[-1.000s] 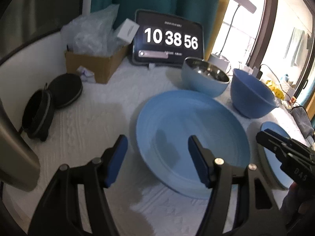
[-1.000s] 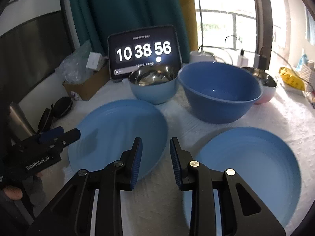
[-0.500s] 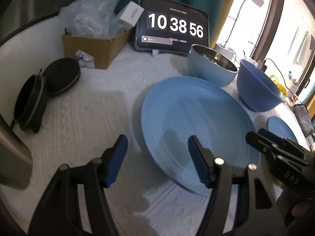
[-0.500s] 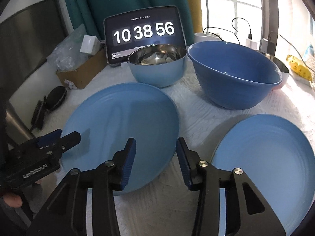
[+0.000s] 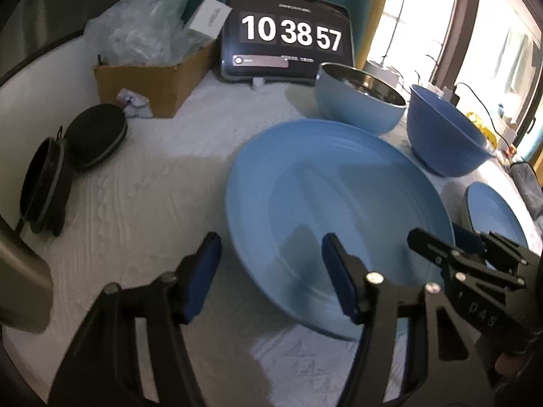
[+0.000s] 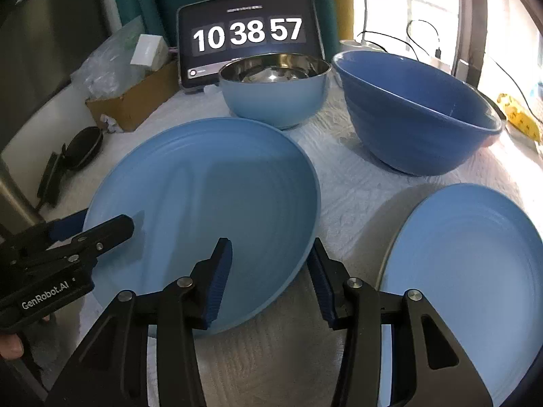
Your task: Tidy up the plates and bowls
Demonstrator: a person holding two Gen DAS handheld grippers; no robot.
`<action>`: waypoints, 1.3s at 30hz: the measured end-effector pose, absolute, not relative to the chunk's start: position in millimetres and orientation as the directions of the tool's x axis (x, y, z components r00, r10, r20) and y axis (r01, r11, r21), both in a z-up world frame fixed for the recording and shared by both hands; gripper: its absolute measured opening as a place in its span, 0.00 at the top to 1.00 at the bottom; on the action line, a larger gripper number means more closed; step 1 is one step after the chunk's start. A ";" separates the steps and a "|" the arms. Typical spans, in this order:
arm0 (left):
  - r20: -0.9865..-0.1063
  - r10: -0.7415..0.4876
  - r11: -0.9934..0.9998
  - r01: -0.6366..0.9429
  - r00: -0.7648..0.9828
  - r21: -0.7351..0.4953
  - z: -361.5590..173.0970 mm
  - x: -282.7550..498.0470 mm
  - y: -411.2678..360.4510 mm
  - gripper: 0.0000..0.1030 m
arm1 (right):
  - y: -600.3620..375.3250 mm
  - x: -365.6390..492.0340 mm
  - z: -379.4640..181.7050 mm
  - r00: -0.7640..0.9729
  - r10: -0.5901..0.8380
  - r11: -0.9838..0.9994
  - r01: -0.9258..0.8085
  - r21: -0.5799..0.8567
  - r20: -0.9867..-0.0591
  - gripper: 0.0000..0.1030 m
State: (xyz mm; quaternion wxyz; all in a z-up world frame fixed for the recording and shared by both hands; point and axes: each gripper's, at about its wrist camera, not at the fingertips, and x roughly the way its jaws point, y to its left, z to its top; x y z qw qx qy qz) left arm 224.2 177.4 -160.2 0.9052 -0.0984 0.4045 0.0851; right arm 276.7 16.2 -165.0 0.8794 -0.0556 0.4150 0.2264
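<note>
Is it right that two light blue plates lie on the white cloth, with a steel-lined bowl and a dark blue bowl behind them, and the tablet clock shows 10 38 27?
Nearly. The tablet clock shows 10 38 57, as the right wrist view makes plain. The rest holds: two light blue plates lie on the white cloth, with the steel-lined bowl and the dark blue bowl behind them.

I see the big plate [image 6: 203, 196] centre, second plate [image 6: 468, 271] at four o'clock, steel-lined bowl [image 6: 275, 91] and blue bowl [image 6: 414, 115] at twelve.

two plates [image 6: 203, 196] side by side, bowls [image 6: 275, 101] behind
</note>
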 end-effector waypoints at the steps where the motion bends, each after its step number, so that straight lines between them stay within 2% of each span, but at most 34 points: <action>1: -0.752 0.079 0.968 -0.232 0.654 -0.100 -160.8 224.9 175.9 0.48 | 15.6 276.6 -164.7 0.555 0.353 0.891 -0.445 0.090 -0.754 0.57; 3: -0.751 0.095 0.968 -0.238 0.654 -0.085 -160.6 224.8 174.8 0.51 | 15.7 275.8 -164.4 0.563 0.342 0.893 -0.444 0.074 -0.753 0.67; 8: -0.754 0.090 0.965 -0.244 0.651 -0.096 -160.8 221.9 177.5 0.60 | 14.4 272.4 -160.7 0.587 0.330 0.895 -0.445 0.046 -0.740 0.68; 15: -0.751 0.067 0.967 -0.229 0.656 -0.114 -156.5 217.1 169.1 0.60 | 8.9 264.9 -145.6 0.641 0.302 0.902 -0.432 -0.006 -0.706 0.68; 29: -0.727 0.049 0.979 -0.178 0.685 -0.102 -134.2 209.5 147.9 0.60 | -12.4 254.8 -126.0 0.674 0.293 0.919 -0.395 0.004 -0.678 0.68; 39: -0.719 0.001 0.989 -0.107 0.695 -0.102 -124.3 205.7 124.9 0.60 | -42.7 243.2 -115.9 0.695 0.307 0.936 -0.346 0.072 -0.650 0.68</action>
